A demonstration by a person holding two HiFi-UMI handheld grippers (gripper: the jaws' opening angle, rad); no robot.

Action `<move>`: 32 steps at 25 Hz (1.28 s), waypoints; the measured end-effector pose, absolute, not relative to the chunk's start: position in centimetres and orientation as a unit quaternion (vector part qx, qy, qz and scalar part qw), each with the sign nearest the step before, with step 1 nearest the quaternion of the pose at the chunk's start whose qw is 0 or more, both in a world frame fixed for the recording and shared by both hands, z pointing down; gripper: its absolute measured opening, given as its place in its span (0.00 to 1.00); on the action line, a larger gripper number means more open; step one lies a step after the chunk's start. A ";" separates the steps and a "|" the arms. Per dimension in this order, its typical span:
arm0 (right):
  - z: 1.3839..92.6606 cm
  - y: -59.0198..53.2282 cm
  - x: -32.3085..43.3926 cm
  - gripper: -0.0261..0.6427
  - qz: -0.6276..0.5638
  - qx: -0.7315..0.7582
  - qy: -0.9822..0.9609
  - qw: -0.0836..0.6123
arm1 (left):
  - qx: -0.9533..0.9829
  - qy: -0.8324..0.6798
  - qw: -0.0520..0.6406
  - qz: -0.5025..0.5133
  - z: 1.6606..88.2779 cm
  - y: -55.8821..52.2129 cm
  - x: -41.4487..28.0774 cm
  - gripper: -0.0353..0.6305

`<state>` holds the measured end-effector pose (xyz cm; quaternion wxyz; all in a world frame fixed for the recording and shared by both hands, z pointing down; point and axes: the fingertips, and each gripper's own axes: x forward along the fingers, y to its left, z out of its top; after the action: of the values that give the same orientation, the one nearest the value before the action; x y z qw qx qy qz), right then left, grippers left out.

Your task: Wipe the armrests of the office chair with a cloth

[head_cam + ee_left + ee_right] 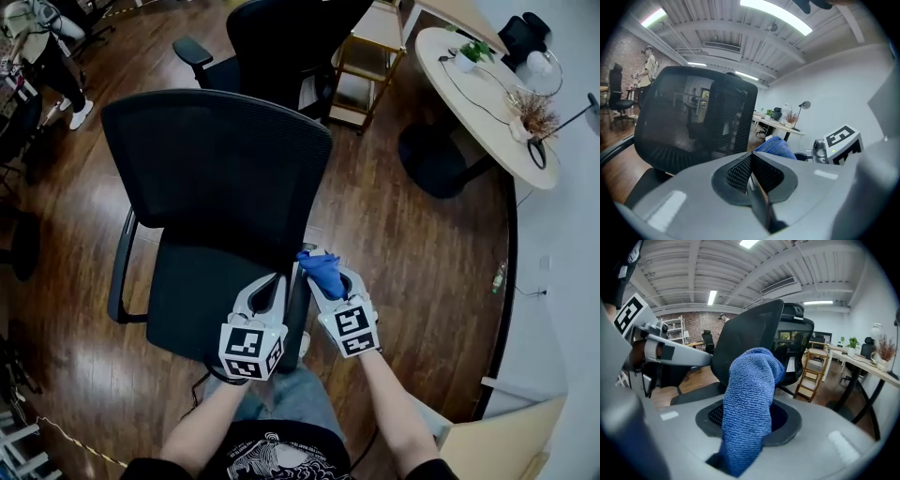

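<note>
A black mesh office chair [216, 159] stands below me, its back towards the far side. One armrest [120, 272] runs along the seat's left side. The other armrest [298, 323] shows as a dark strip between my two grippers. My right gripper [323, 270] is shut on a blue cloth [322, 272], which bulges up out of the jaws [750, 404] just above that armrest. My left gripper [272, 286] hovers beside it over the seat's right edge, its jaws closed together with nothing between them [750, 171]. The cloth [776, 146] shows behind the left gripper's jaws.
A second black chair [281, 37] stands behind the first. A wooden shelf cart [370, 56] is at the back. A round white table [478, 94] with a plant and cables is at the right. A person [37, 47] stands far left. The floor is wood.
</note>
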<state>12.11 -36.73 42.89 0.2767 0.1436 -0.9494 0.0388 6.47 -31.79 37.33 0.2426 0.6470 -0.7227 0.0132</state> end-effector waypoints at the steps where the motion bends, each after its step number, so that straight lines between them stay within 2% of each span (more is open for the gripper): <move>1: 43.7 -37.3 11.9 0.25 0.032 0.132 -0.949 0.283 | 0.641 -0.727 0.245 0.015 37.8 -32.0 6.4 0.06; 11: 49.8 -40.8 9.8 0.25 -0.032 0.047 -0.943 0.328 | 0.600 -0.753 0.268 0.039 41.4 -31.9 5.2 0.06; 18: 50.7 -41.1 8.9 0.25 -0.072 0.011 -0.942 0.328 | 0.588 -0.757 0.282 0.047 43.3 -31.1 4.6 0.06; 32: 50.6 -34.4 11.2 0.25 -0.065 0.021 -0.936 0.345 | 0.614 -0.733 0.289 0.046 44.4 -26.4 6.8 0.06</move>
<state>11.16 -34.39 50.58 0.3454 0.0215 -0.9360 -0.0649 6.77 -26.40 44.36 0.2894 0.6140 -0.7329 0.0463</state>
